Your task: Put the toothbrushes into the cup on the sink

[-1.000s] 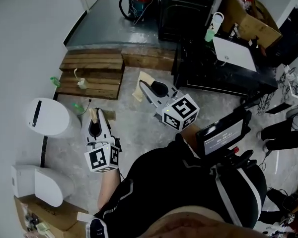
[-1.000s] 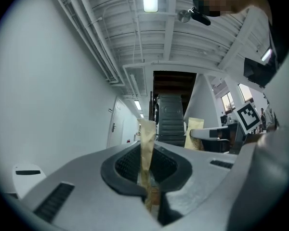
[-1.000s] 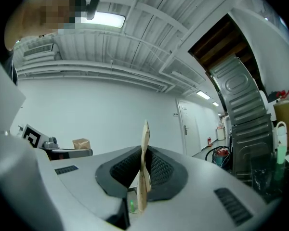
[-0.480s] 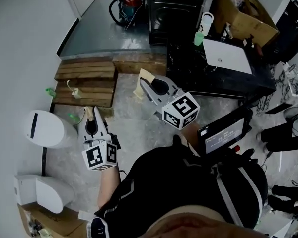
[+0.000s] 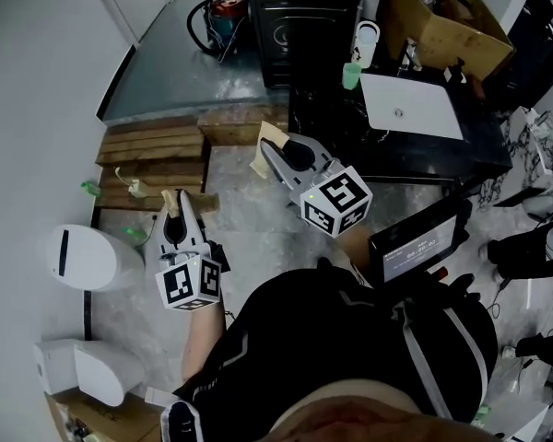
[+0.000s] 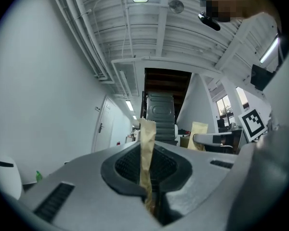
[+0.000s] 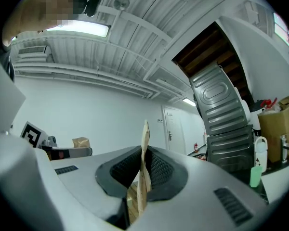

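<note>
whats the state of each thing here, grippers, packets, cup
left gripper: shut on left tan packet
right gripper: shut on right tan packet
green cup: upright on the black counter beside the sink

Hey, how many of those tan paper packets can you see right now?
2. One tan packet is clamped in the left gripper, the other in the right gripper, both held over the floor. No others show, though some may be hidden.

wooden pallet point(image 5: 152, 150) on floor | closed white laptop point(image 5: 412, 107) on black table point(image 5: 341, 141) | cardboard box point(image 5: 442, 17) beyond laptop
</note>
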Tool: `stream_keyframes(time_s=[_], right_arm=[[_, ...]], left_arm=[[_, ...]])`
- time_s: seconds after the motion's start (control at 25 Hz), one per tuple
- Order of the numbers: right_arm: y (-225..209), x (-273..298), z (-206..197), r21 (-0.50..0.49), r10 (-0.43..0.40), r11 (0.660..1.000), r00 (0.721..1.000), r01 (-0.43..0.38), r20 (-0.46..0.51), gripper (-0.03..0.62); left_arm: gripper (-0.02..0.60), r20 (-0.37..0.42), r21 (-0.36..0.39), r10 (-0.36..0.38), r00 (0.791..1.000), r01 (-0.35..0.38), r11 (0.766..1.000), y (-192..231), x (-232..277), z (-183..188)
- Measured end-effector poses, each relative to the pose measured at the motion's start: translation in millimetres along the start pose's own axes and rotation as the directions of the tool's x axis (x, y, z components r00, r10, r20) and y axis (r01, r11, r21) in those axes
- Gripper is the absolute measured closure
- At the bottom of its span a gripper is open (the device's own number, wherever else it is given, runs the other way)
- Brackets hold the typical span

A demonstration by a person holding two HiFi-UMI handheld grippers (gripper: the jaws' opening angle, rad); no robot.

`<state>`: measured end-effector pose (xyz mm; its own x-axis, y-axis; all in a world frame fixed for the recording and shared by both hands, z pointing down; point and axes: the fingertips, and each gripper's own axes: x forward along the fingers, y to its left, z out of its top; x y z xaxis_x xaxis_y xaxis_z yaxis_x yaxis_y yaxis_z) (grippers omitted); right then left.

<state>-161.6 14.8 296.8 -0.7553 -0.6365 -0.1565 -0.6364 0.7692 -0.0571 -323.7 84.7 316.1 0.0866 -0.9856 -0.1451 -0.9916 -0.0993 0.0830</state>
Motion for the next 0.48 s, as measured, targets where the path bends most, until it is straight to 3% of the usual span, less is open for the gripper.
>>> stream_keyframes(time_s=[0.48], right_arm=[[-101.7,-49.2,15.2,-0.005,-0.083,0.997,0.996,0.083,0.014,0.553]], left_arm=[[0.552,0.020,-0.006,-0.089,0.996,0.089,0.996,-91.5,73.6,-7.2]])
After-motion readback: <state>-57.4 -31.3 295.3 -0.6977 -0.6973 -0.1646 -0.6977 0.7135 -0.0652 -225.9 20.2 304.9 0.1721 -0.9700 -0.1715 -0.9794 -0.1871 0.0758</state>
